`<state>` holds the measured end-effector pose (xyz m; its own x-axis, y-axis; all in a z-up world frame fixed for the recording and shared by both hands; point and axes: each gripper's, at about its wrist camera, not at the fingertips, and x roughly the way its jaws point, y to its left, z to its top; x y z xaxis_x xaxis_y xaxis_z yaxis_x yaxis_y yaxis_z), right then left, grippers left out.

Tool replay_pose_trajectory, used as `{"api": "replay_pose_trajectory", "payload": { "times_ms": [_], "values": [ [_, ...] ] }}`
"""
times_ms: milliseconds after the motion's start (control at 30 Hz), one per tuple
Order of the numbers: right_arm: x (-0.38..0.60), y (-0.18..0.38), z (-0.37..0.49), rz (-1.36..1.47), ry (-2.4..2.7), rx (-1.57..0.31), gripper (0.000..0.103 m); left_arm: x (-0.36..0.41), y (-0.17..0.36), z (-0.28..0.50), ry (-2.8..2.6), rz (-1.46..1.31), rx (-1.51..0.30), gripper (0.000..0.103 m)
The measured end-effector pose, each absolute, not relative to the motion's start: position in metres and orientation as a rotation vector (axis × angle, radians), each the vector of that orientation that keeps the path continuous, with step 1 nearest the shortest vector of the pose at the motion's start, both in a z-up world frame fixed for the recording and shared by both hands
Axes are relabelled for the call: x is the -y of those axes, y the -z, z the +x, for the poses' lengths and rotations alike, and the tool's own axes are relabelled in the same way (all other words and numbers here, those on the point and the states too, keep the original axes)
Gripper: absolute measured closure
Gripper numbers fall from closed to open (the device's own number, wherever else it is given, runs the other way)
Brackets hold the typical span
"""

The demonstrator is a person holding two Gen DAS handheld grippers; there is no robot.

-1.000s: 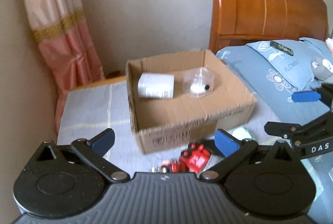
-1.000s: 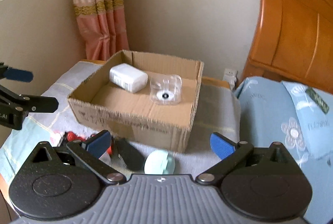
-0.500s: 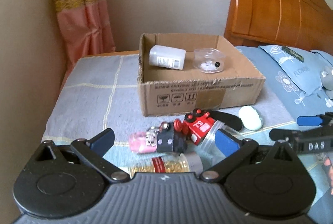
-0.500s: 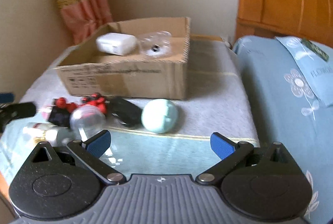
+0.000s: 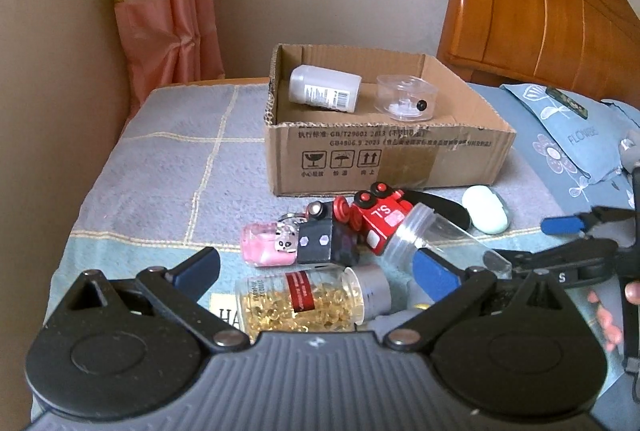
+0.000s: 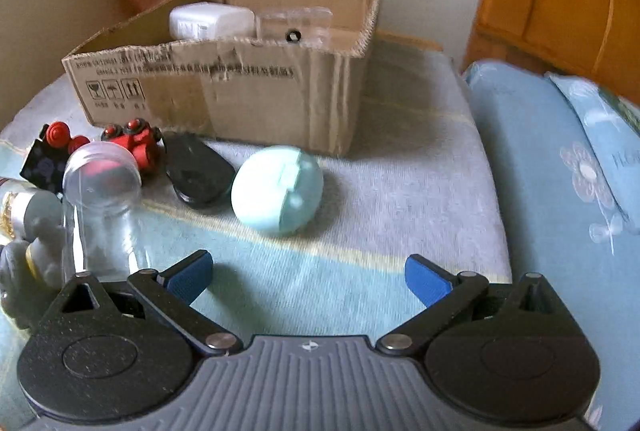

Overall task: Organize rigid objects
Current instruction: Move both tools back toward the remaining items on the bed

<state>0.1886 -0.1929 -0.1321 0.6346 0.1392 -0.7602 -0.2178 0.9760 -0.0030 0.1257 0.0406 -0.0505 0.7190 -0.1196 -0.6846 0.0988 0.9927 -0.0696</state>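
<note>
Both tongs spread wide, nothing held. Left gripper [image 5: 316,267] at frame bottom, above jar of gold beads [image 5: 308,301] lying on its side. Right gripper [image 6: 308,277] low centre, mint egg-shaped case [image 6: 277,189] just ahead of it. Cardboard box [image 5: 400,155] upper centre holds white bottle [image 5: 324,93] and clear round container [image 5: 406,103]. Red toy train [image 5: 374,217], pink bottle [image 5: 266,245], black flat piece [image 6: 198,171], clear jar [image 6: 100,199] clustered on blanket [image 5: 168,171] in front of box.

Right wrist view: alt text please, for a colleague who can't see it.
The open right gripper hovers over a blanket, facing a mint-green egg-shaped case. A cardboard box behind holds a white bottle; toys lie left.
</note>
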Motion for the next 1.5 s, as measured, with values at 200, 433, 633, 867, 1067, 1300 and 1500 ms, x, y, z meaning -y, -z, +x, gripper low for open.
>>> {"api": "replay_pose_trajectory", "payload": {
  "times_ms": [200, 433, 633, 867, 1067, 1300, 1500],
  "values": [
    [0.194, 0.136, 0.201, -0.114, -0.267, -0.81, 0.0, -0.043, 0.055, 0.131, 0.139, -0.063, -0.768, 0.001],
    [0.2, 0.136, 0.213, -0.14, -0.297, -0.807, 0.0, -0.04, 0.064, 0.137, 0.147, -0.07, -0.794, 0.001],
    [0.214, 0.136, 0.213, -0.125, -0.258, -0.802, 0.0, -0.04, 0.069, 0.137, 0.137, -0.065, -0.807, 0.001],
    [0.22, 0.138, 0.207, -0.116, -0.239, -0.784, 0.0, -0.052, 0.077, 0.133, 0.095, -0.074, -0.84, 0.001],
    [0.22, 0.139, 0.208, -0.115, -0.237, -0.78, 0.0, -0.062, 0.077, 0.126, 0.095, -0.129, -0.853, 0.001],
    [0.219, 0.139, 0.207, -0.113, -0.224, -0.776, 0.0, -0.039, 0.087, 0.149, 0.081, -0.119, -0.909, 0.001],
    [0.222, 0.138, 0.21, -0.137, -0.273, -0.78, 0.0, -0.059, 0.092, 0.145, 0.042, -0.148, -0.917, 0.001]
  ]
}}
